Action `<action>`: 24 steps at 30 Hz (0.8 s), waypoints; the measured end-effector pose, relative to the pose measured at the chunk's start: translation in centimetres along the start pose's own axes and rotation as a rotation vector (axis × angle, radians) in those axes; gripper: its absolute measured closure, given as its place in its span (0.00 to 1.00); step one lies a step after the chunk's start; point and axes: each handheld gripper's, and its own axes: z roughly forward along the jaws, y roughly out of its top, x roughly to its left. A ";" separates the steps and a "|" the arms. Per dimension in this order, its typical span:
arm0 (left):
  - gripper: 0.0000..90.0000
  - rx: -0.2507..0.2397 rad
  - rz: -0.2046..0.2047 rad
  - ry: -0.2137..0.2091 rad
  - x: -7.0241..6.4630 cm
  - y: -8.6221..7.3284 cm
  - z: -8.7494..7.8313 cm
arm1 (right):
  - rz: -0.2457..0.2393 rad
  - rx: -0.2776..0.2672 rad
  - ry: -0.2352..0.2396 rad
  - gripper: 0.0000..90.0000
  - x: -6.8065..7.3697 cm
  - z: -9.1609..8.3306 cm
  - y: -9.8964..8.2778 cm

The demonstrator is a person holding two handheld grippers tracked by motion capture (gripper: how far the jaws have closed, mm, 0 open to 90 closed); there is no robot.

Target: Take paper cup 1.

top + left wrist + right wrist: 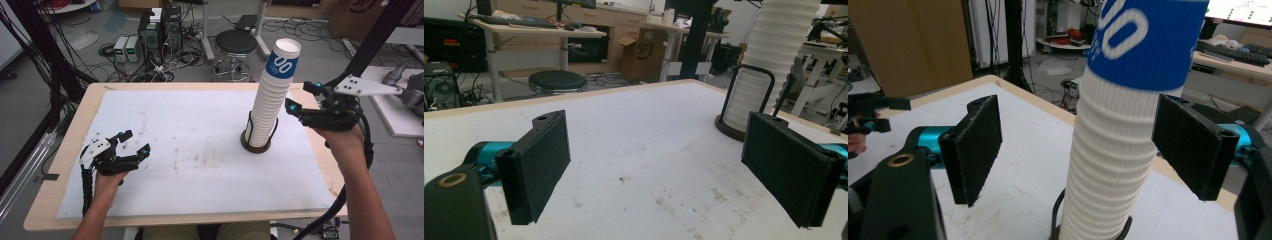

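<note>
A tall stack of white ribbed paper cups (270, 97), its top cup banded blue, stands in a dark round wire holder (256, 143) on the right half of the white mat (190, 150). My right gripper (303, 97) hovers open just right of the stack's upper part, without touching it. In the right gripper view the stack (1120, 140) rises between the two open black pads (977, 147). My left gripper (134, 143) rests open low over the mat's left side, far from the cups. In the left gripper view the stack (769, 60) and holder (751, 95) stand ahead to the right.
The mat covers a wooden table (67, 150) whose edges show all round. A black stool (235, 44), computer cases (160, 32) and tangled cables lie on the floor beyond the far edge. A white table (395, 112) stands to the right.
</note>
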 end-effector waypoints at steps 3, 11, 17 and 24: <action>0.13 0.000 -0.003 -0.002 0.0 0.0 0.0 | -0.012 0.002 -0.016 0.23 -0.5 0.5 1.3; 0.13 0.004 -0.006 -0.005 0.1 -0.1 0.0 | 0.034 0.036 -0.046 0.23 -2.4 2.2 4.5; 0.13 0.002 -0.011 -0.004 0.1 -0.2 0.0 | 0.078 0.036 -0.043 0.23 -3.4 3.0 5.6; 0.13 0.012 -0.017 -0.004 0.2 -0.2 0.1 | 0.093 0.075 -0.034 0.23 -4.2 4.4 6.9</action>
